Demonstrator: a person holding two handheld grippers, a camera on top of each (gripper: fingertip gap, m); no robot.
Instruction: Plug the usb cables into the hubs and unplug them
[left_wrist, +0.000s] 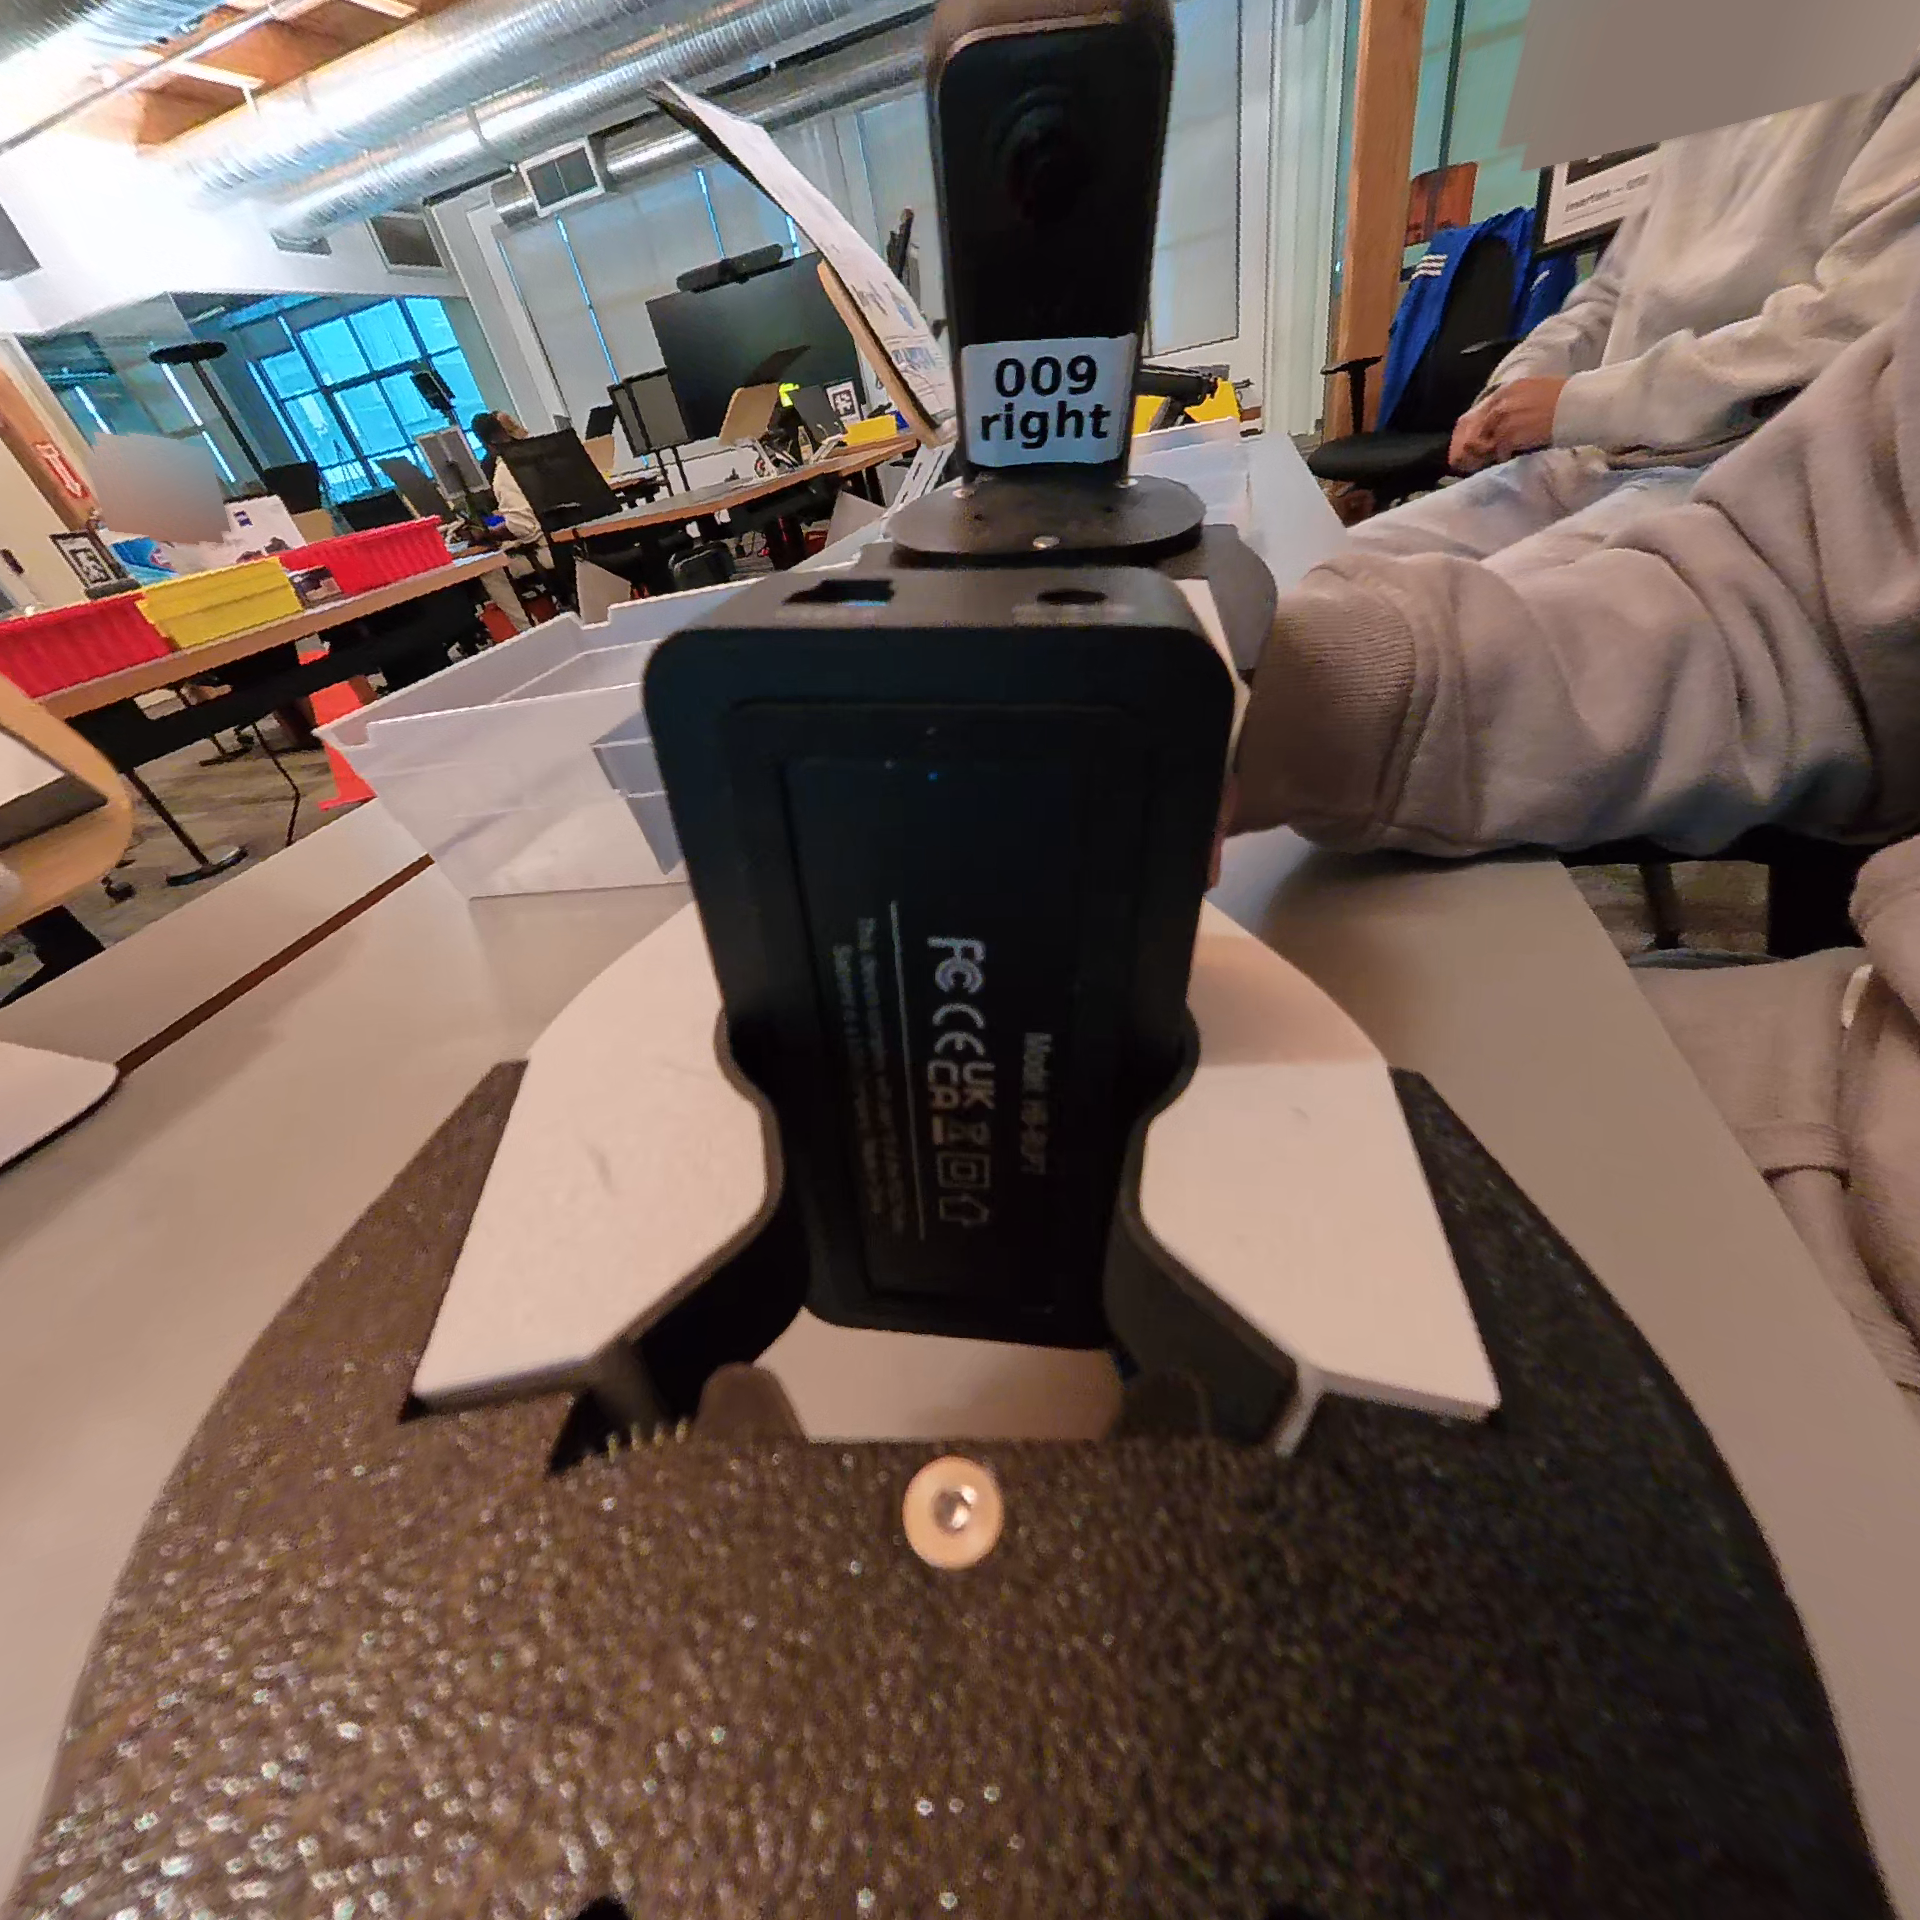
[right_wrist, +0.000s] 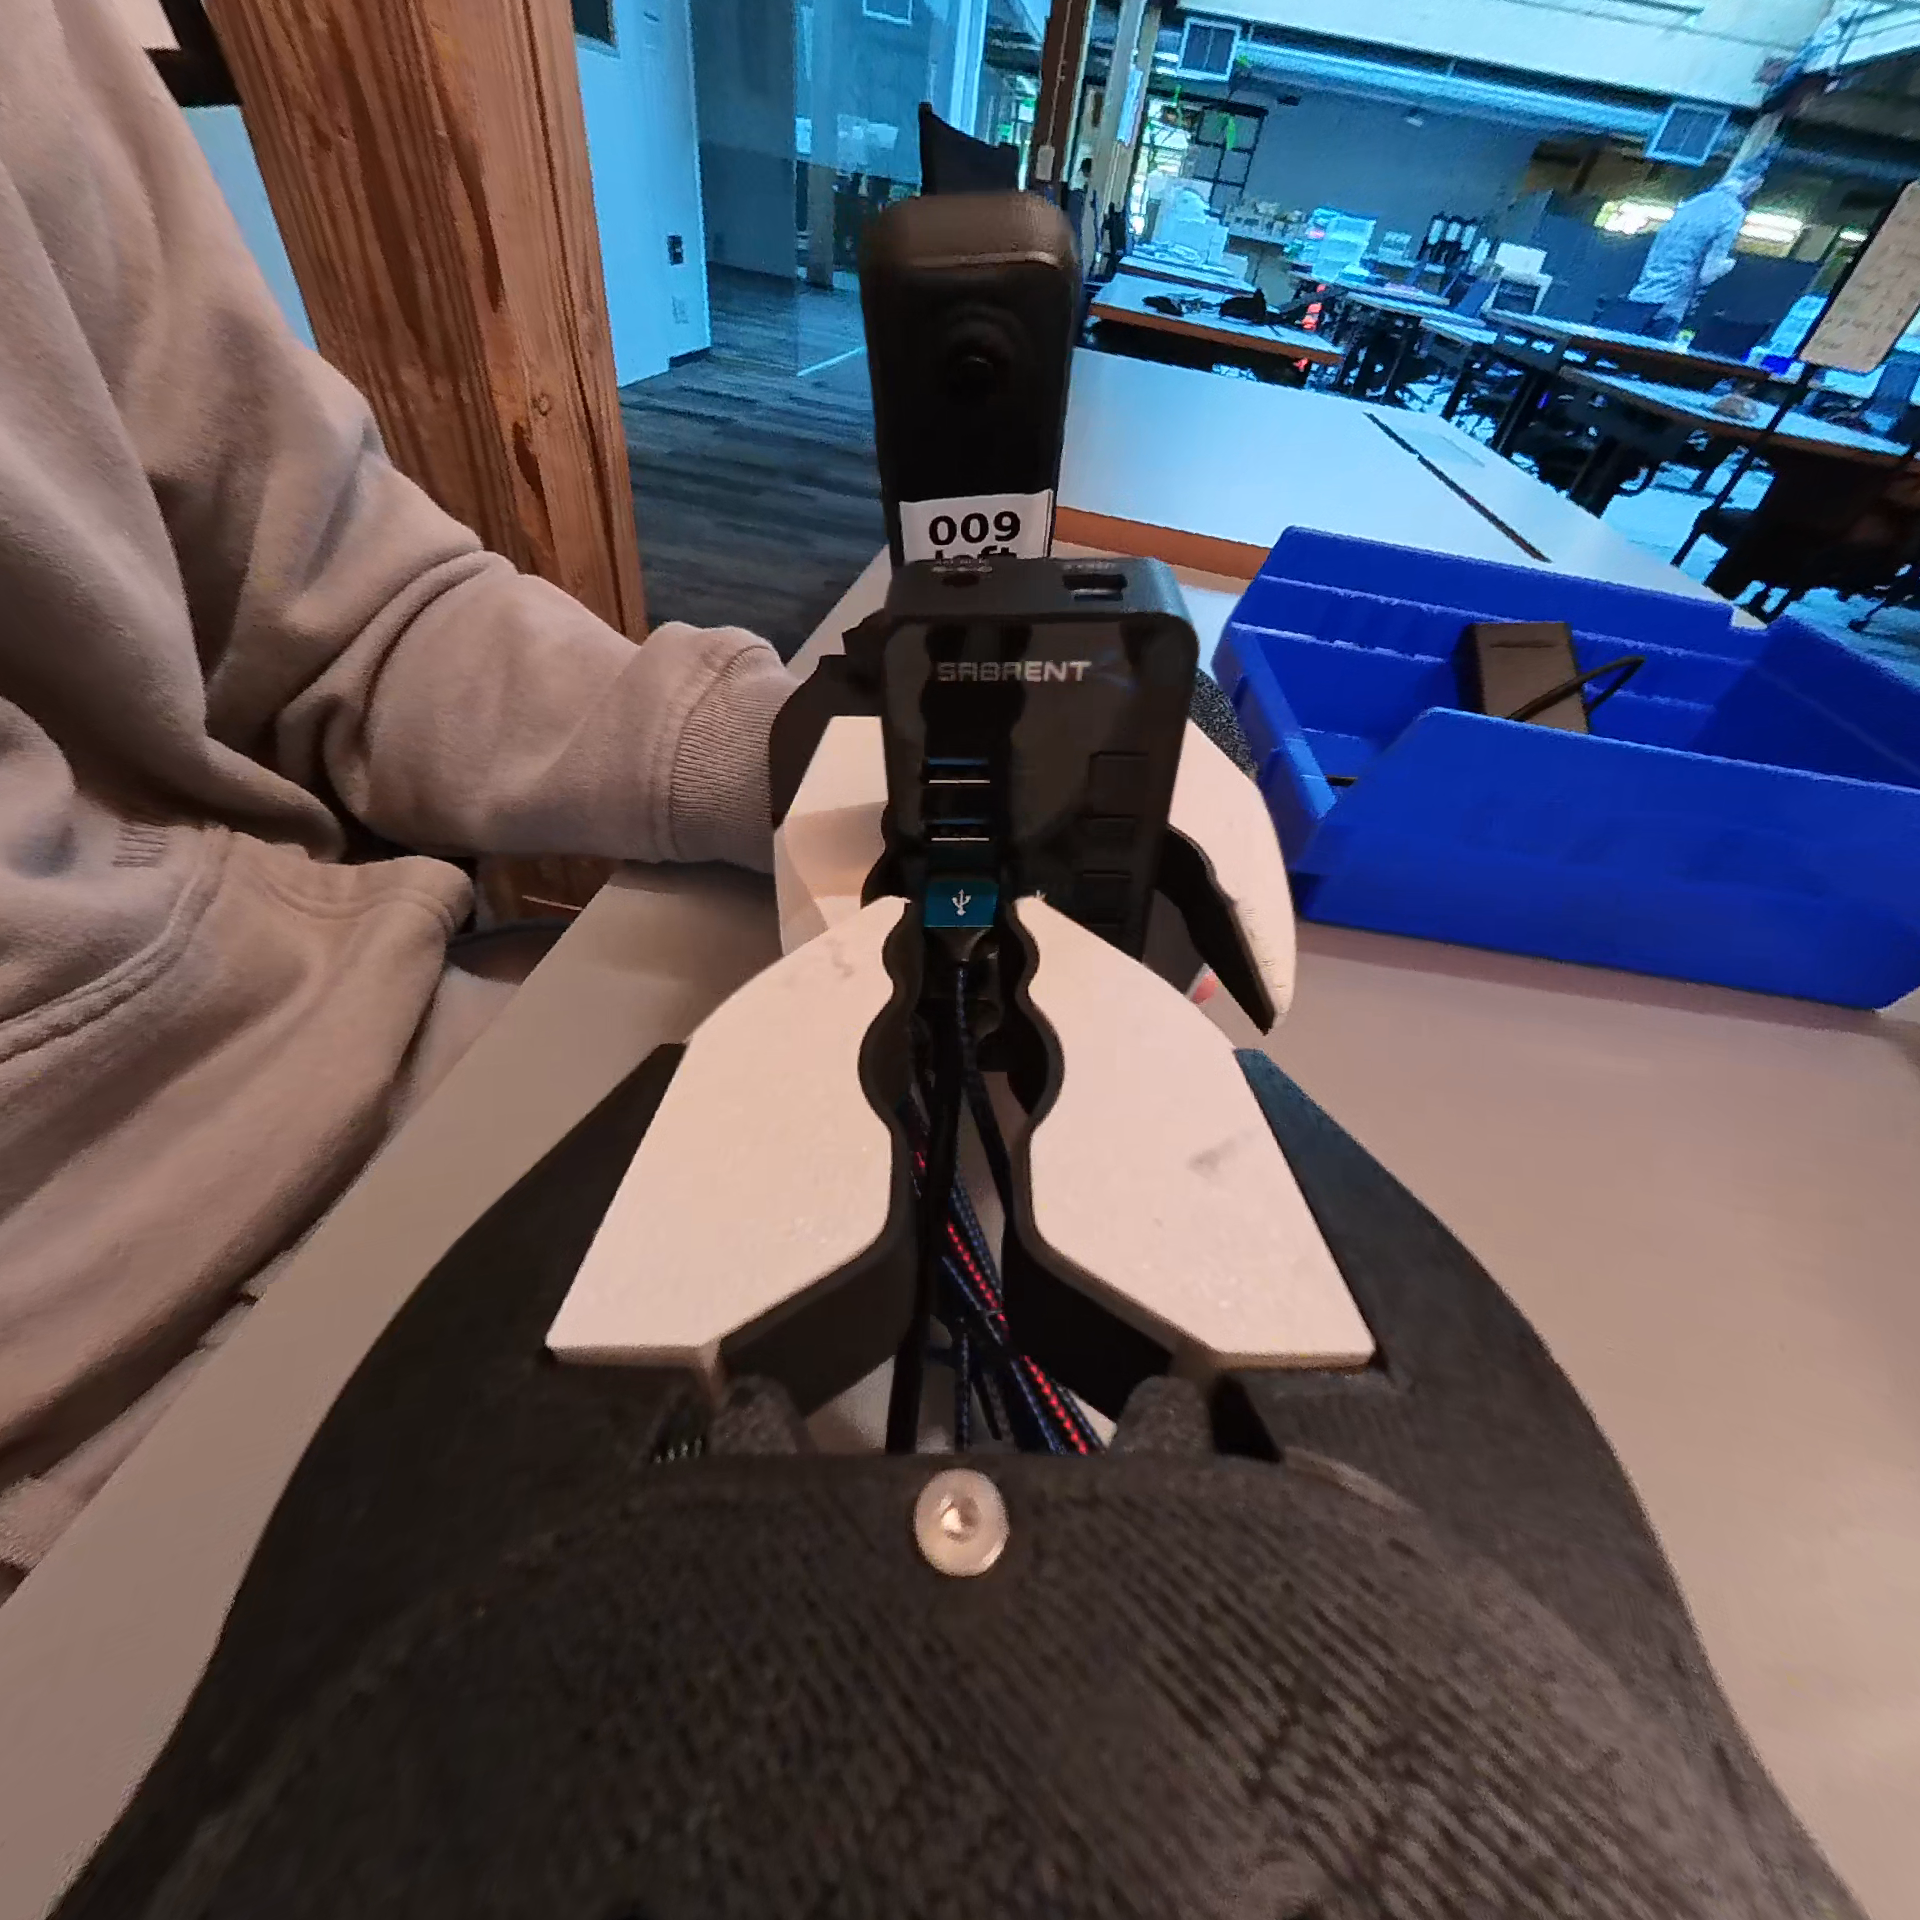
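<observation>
Blue bin (right_wrist: 1621, 831); white tray (left_wrist: 499, 769)

- The hub (right_wrist: 1034, 748) stands upright between the two grippers, above the table (right_wrist: 1558, 1195).
- The USB plug (right_wrist: 961, 902) meets the hub's front face.
- A bin (right_wrist: 1558, 883) sits on the table, right of the hub.
- A tray (left_wrist: 499, 769) lies behind the hub in the left wrist view.

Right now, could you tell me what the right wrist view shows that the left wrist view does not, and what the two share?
Only the right wrist view shows the hub's port side, the blue USB plug at one port, pinched by the right tool, its braided cables, and a blue bin.

Only the left wrist view shows the hub's labelled back, white trays, and red and yellow bins.

Both show the black hub clamped upright in the left tool, and the grey table.
</observation>
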